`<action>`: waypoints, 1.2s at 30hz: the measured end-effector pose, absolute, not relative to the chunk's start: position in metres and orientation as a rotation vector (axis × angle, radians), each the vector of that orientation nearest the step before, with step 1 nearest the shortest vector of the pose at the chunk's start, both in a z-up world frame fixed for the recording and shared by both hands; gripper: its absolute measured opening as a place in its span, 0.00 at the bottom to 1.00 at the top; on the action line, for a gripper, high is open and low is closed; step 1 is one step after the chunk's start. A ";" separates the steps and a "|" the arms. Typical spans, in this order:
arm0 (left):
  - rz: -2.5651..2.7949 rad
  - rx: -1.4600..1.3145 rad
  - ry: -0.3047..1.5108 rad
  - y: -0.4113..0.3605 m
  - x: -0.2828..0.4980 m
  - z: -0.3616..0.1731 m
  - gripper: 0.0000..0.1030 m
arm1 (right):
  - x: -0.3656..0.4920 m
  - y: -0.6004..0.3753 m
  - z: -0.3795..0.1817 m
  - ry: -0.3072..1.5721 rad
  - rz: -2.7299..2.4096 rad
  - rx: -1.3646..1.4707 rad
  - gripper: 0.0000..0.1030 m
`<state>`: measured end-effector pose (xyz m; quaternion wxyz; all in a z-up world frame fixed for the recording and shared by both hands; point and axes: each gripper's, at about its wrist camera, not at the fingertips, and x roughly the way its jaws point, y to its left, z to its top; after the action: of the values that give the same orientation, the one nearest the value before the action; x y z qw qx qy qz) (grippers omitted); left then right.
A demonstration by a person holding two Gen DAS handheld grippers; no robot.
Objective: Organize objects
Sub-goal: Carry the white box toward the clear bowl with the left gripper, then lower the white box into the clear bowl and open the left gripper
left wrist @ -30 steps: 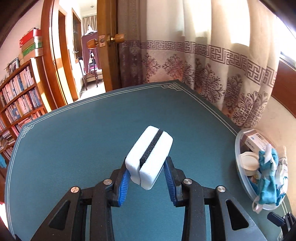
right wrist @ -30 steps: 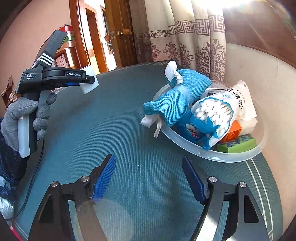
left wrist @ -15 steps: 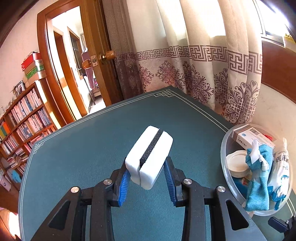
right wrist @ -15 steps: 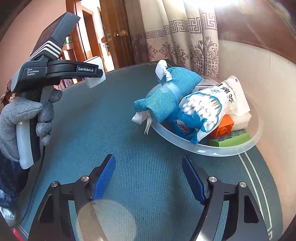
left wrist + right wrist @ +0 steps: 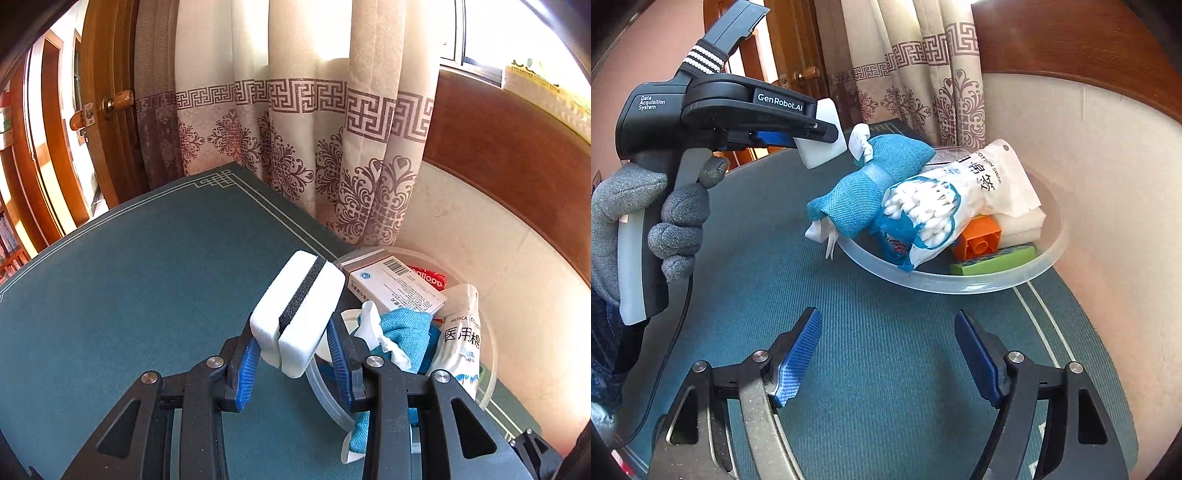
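My left gripper [image 5: 293, 352] is shut on a white sponge with a black middle stripe [image 5: 301, 310], held in the air just left of the clear plastic bowl [image 5: 487, 354]. In the right wrist view the sponge [image 5: 823, 138] juts from the left gripper [image 5: 812, 138] above the bowl's far left rim. The bowl [image 5: 960, 282] holds a blue cloth bundle [image 5: 871, 188], a cotton swab bag [image 5: 945, 206], an orange block [image 5: 979, 236], a green block [image 5: 993, 260] and a white box [image 5: 395, 284]. My right gripper [image 5: 886, 356] stands open over bare green cloth in front of the bowl.
The green table cover [image 5: 129, 295] stretches out to the left. A patterned curtain [image 5: 314, 147] and a pale wall [image 5: 1108, 184] stand close behind the bowl. A wooden door [image 5: 110, 110] is at the back left. A gloved hand [image 5: 657, 221] grips the left gripper's handle.
The left gripper has carried the sponge to the right, up to the bowl's rim. The right gripper has shifted a little, so the bowl sits closer and more central in its view.
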<state>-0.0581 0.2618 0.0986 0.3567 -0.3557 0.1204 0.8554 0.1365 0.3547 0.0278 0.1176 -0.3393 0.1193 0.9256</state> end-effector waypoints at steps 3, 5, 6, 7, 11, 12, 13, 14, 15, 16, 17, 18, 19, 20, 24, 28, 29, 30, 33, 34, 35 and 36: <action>2.182 -0.940 0.322 0.276 -0.061 0.091 0.37 | 0.141 0.362 0.028 0.362 2.693 -0.984 0.73; 2.174 -0.948 0.333 0.286 -0.062 0.086 0.37 | 0.144 0.368 0.028 0.368 2.679 -0.980 0.73; 2.165 -0.953 0.331 0.290 -0.063 0.084 0.37 | 0.146 0.370 0.028 0.372 2.670 -0.977 0.73; 2.153 -0.959 0.324 0.293 -0.064 0.083 0.37 | 0.147 0.373 0.028 0.377 2.661 -0.973 0.73; 2.085 -0.979 0.291 0.306 -0.068 0.077 0.39 | 0.154 0.384 0.029 0.395 2.624 -0.952 0.73; 2.076 -0.987 0.291 0.309 -0.069 0.076 0.40 | 0.154 0.388 0.031 0.400 2.616 -0.948 0.73; 2.068 -0.994 0.290 0.312 -0.070 0.074 0.42 | 0.155 0.390 0.031 0.406 2.609 -0.945 0.73; 2.061 -0.999 0.292 0.314 -0.071 0.073 0.46 | 0.156 0.393 0.031 0.412 2.604 -0.941 0.73; 2.059 -1.003 0.296 0.315 -0.071 0.071 0.56 | 0.157 0.396 0.033 0.417 2.601 -0.937 0.73; 2.056 -1.003 0.293 0.315 -0.072 0.070 0.65 | 0.163 0.396 0.033 0.418 2.598 -0.930 0.73; 2.052 -1.000 0.284 0.314 -0.073 0.070 0.81 | 0.164 0.397 0.034 0.415 2.596 -0.924 0.73; 2.059 -0.990 0.275 0.312 -0.072 0.070 0.86 | 0.167 0.398 0.036 0.413 2.595 -0.917 0.73; 2.057 -0.983 0.270 0.310 -0.071 0.071 0.87 | 0.168 0.399 0.037 0.413 2.593 -0.910 0.73; 2.052 -0.980 0.269 0.309 -0.071 0.071 0.87 | 0.169 0.400 0.039 0.413 2.592 -0.903 0.73; 2.075 -0.953 0.286 0.304 -0.067 0.077 0.91 | 0.174 0.407 0.044 0.411 2.586 -0.872 0.73; 2.122 -0.915 0.294 0.294 -0.065 0.087 0.98 | 0.185 0.405 0.051 0.400 2.584 -0.852 0.73; 2.145 -0.906 0.301 0.290 -0.064 0.090 1.00 | 0.185 0.406 0.053 0.401 2.587 -0.853 0.73; 2.168 -0.892 0.308 0.286 -0.061 0.093 1.00 | 0.185 0.405 0.054 0.406 2.593 -0.861 0.73; 2.258 -0.844 0.374 0.273 -0.047 0.100 1.00 | 0.184 0.403 0.056 0.406 2.595 -0.893 0.78; 2.286 -0.823 0.400 0.269 -0.040 0.100 1.00 | 0.184 0.401 0.056 0.402 2.592 -0.902 0.81; 2.311 -0.807 0.426 0.265 -0.034 0.101 1.00 | 0.183 0.401 0.056 0.401 2.589 -0.906 0.82; 2.341 -0.802 0.457 0.263 -0.031 0.101 1.00 | 0.182 0.401 0.056 0.399 2.582 -0.910 0.85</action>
<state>-0.0311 0.2630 0.1007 0.3078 -0.3032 0.1727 0.8852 0.1816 0.4008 0.0557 0.1865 -0.3231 0.1416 0.9169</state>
